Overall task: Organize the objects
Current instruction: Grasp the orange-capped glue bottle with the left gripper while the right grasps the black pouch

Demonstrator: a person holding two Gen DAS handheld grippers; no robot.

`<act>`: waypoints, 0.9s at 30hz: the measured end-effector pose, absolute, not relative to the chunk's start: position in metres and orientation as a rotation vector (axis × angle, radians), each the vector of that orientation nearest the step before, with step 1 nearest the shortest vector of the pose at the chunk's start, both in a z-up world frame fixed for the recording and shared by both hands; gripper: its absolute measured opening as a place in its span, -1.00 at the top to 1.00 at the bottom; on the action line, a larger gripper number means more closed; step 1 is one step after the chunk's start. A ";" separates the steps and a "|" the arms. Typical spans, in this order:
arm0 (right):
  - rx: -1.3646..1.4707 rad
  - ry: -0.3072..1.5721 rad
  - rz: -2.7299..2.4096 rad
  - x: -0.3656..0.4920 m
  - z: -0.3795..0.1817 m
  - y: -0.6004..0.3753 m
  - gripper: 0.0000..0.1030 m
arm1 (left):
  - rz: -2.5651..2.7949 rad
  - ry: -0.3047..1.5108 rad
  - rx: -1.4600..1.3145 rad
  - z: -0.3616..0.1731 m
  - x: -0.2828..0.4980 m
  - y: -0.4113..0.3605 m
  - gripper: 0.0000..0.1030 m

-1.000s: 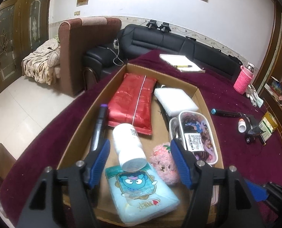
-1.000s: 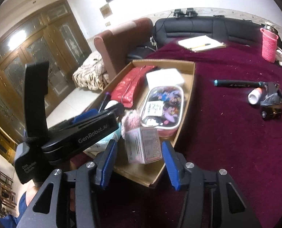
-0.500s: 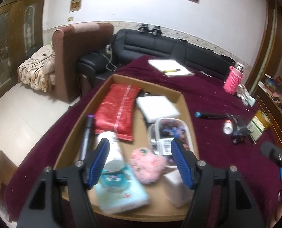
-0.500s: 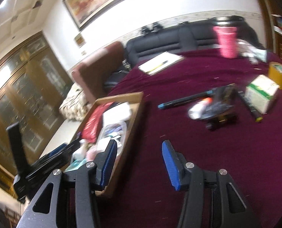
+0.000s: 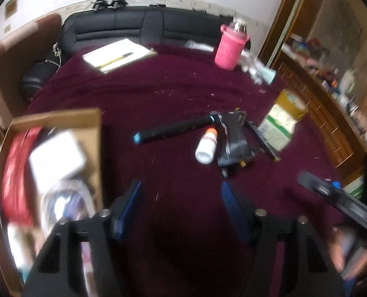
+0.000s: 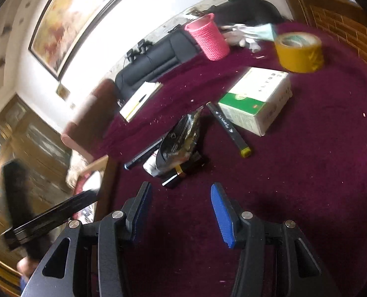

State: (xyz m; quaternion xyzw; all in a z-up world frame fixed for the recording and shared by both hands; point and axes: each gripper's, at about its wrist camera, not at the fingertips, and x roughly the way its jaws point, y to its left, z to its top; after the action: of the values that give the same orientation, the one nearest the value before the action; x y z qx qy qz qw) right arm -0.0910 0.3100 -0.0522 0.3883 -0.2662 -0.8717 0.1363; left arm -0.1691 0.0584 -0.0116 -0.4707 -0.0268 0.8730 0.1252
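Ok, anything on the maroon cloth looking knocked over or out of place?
Yes. The small white bottle with an orange cap lies on its side against the crumpled black foil packet, which partly covers a small black box. Two black marker pens lie loose at odd angles beside them.

black tongs (image 6: 179, 209), blue pads (image 6: 221, 214), silver screws

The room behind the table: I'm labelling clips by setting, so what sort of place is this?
Most likely a home living room: a black sofa runs along the wall, a large framed painting hangs above it, and carved wooden doors stand nearby.
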 end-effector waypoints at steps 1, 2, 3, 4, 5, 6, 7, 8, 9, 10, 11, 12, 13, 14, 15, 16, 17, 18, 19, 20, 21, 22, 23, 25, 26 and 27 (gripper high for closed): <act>1.124 -0.786 -2.522 -0.091 -0.052 0.312 -0.05 | 2.517 -0.069 -1.411 -0.016 -0.182 0.066 0.08; 1.126 -0.793 -2.513 -0.091 -0.052 0.313 -0.05 | 2.474 -0.067 -1.451 -0.024 -0.197 0.075 0.10; 1.129 -0.800 -2.501 -0.092 -0.053 0.313 -0.05 | 2.452 -0.078 -1.484 -0.030 -0.211 0.082 0.12; 1.132 -0.814 -2.483 -0.093 -0.053 0.314 -0.05 | 2.453 -0.074 -1.513 -0.035 -0.222 0.086 0.12; 1.131 -0.819 -2.476 -0.093 -0.053 0.313 -0.05 | 2.443 -0.066 -1.540 -0.040 -0.233 0.090 0.12; 1.130 -0.824 -2.468 -0.091 -0.053 0.313 -0.05 | 2.421 -0.075 -1.556 -0.044 -0.242 0.094 0.15; 1.130 -0.833 -2.460 -0.090 -0.053 0.314 -0.05 | 2.402 -0.088 -1.568 -0.047 -0.249 0.097 0.16; 1.129 -0.844 -2.452 -0.090 -0.053 0.314 -0.05 | 2.380 -0.075 -1.581 -0.051 -0.256 0.104 0.16; 1.127 -0.853 -2.443 -0.090 -0.054 0.315 -0.05 | 2.377 -0.057 -1.584 -0.054 -0.259 0.107 0.19; 1.125 -0.860 -2.435 -0.090 -0.053 0.315 -0.05 | 2.383 -0.043 -1.592 -0.058 -0.264 0.112 0.26; 1.125 -0.860 -2.431 -0.090 -0.054 0.315 -0.05 | 2.371 -0.047 -1.604 -0.063 -0.268 0.116 0.33; 1.126 -0.856 -2.433 -0.090 -0.054 0.315 -0.05 | 2.343 -0.057 -1.621 -0.069 -0.271 0.121 0.47; 1.130 -0.854 -2.437 -0.090 -0.055 0.315 -0.05 | 2.341 -0.054 -1.630 -0.073 -0.272 0.125 0.49; 1.136 -0.857 -2.438 -0.091 -0.057 0.315 -0.05 | 2.375 -0.037 -1.610 -0.073 -0.271 0.127 0.49; 1.141 -0.857 -2.440 -0.092 -0.058 0.316 -0.05 | 2.397 -0.022 -1.602 -0.074 -0.269 0.129 0.49; 1.144 -0.853 -2.449 -0.092 -0.058 0.316 -0.05 | 2.407 -0.037 -1.598 -0.074 -0.266 0.128 0.50; 1.145 -0.848 -2.460 -0.093 -0.058 0.316 -0.05 | 2.414 -0.078 -1.598 -0.074 -0.261 0.123 0.50; 1.144 -0.840 -2.476 -0.093 -0.058 0.317 -0.05 | 2.421 -0.132 -1.597 -0.074 -0.249 0.115 0.50; 1.145 -0.832 -2.491 -0.092 -0.057 0.317 -0.05 | 2.437 -0.149 -1.589 -0.074 -0.235 0.109 0.50; 1.148 -0.820 -2.509 -0.093 -0.057 0.318 -0.05 | 2.454 -0.144 -1.576 -0.074 -0.224 0.106 0.50; 1.149 -0.810 -2.524 -0.093 -0.056 0.318 -0.05 | 2.491 -0.129 -1.555 -0.075 -0.206 0.101 0.50; 1.149 -0.805 -2.528 -0.094 -0.056 0.317 -0.05 | 2.532 -0.122 -1.530 -0.075 -0.190 0.096 0.50; 1.143 -0.792 -2.538 -0.095 -0.055 0.317 -0.05 | 2.565 -0.119 -1.490 -0.074 -0.176 0.092 0.50; 1.147 -0.706 -2.602 -0.098 -0.054 0.310 -0.04 | 2.604 -0.124 -1.435 -0.075 -0.157 0.085 0.50; 1.170 -0.667 -2.630 -0.102 -0.054 0.306 -0.05 | 2.612 -0.149 -1.408 -0.076 -0.154 0.081 0.50; 1.188 -0.665 -2.628 -0.106 -0.054 0.303 -0.08 | 2.614 -0.165 -1.380 -0.076 -0.152 0.077 0.50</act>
State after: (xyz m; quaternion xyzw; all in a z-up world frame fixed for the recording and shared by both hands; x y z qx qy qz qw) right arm -0.1056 0.3032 -0.0542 0.3999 -0.2237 -0.8842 0.0908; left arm -0.1520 0.0770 -0.0763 -0.4644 -0.0554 0.8793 0.0903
